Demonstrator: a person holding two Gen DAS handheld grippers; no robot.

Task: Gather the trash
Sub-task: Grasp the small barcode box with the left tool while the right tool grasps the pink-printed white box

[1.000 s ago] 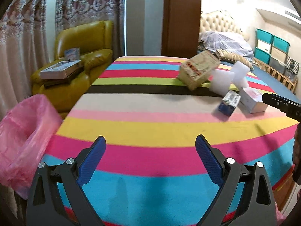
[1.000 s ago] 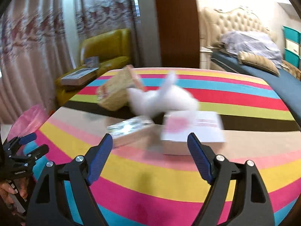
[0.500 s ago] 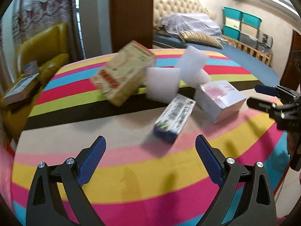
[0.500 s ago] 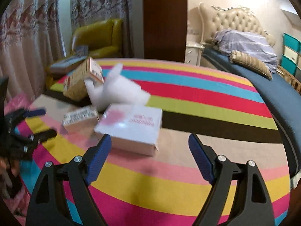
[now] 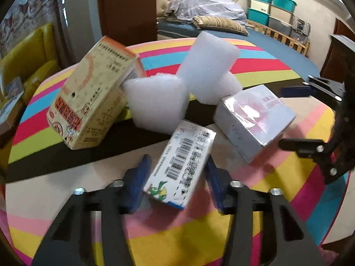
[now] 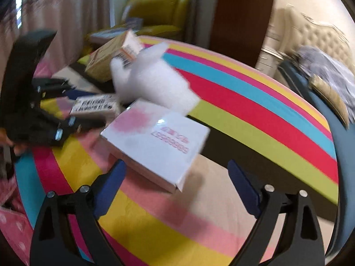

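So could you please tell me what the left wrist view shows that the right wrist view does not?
Only the left view shows the teal bins by the far wall and the barcode carton's cartoon end between the left tongs. Only the right view shows the pink bag at the table's edge. Both show the white box, foam, tan box and striped cloth.
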